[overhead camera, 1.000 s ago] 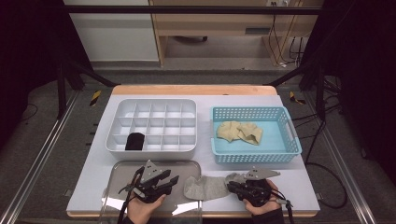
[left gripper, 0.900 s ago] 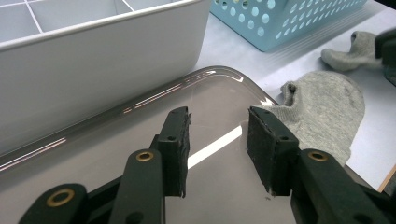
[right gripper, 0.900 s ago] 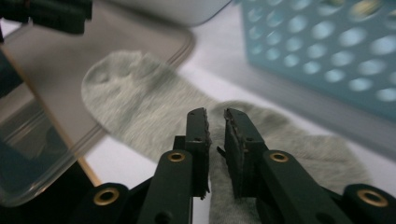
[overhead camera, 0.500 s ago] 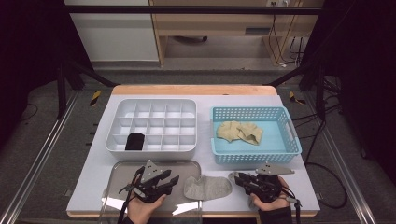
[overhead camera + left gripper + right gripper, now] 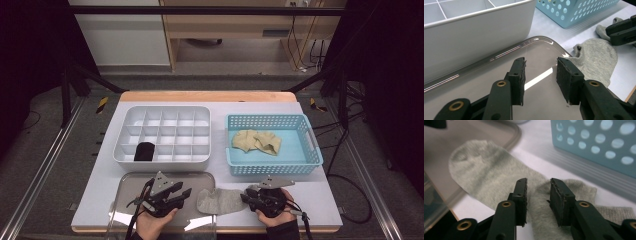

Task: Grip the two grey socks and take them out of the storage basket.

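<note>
While jaws opened, grey sock (image 5: 499, 180) lies beneath right hand-held gripper (image 5: 538, 192).

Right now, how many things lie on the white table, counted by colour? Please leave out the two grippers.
Grey: 1, the flat grey sock.
Beige: 2, the crumpled beige socks, as far as I can tell.
Black: 1, the rolled black sock.
White: 1, the white compartment box.
Blue: 1, the blue perforated basket.
Clear: 1, the clear plastic lid.
Total: 7

— What do we see past the worktop (image 5: 310, 200)?
— Grey floor (image 5: 50, 165), a wooden bench (image 5: 225, 25), a white cabinet (image 5: 120, 35), cables (image 5: 305, 40). We sit between dark curtains (image 5: 30, 50).
</note>
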Tool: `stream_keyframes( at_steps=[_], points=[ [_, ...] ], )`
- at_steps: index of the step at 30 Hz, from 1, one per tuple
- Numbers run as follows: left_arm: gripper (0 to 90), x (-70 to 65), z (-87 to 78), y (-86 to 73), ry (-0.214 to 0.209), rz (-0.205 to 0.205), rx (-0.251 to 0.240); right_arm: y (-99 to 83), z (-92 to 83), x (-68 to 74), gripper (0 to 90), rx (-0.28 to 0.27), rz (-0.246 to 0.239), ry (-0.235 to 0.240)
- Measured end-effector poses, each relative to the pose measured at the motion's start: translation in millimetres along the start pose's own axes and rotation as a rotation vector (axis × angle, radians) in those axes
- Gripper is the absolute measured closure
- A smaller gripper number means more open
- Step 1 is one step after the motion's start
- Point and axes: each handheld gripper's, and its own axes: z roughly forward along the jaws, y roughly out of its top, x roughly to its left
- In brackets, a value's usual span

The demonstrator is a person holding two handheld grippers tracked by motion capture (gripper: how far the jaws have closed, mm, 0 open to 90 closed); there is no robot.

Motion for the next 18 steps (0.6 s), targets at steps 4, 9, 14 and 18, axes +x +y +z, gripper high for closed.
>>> stream_keyframes(
  at_steps=[4, 9, 14, 18],
  points=[
    [57.8, 0.2, 0.1, 0.0, 0.001, -0.002, 0.003, -3.1, 0.0, -4.0, 81.1, 0.009, 0.012, 0.019],
    [57.8, 0.2, 0.1, 0.0, 0.000, -0.003, 0.002, -1.4, -6.3, -5.7, 87.3, 0.000, 0.027, 0.018],
    [57.7, -0.1, 0.5, 0.0, -0.002, -0.002, 0.004, 2.1, -17.5, -9.5, 85.6, -0.064, 0.060, 0.018],
    [57.7, -0.4, 0.7, -0.1, -0.003, -0.002, 0.007, 2.2, -17.3, -10.8, 81.9, -0.049, 0.063, 0.022]
  ],
)
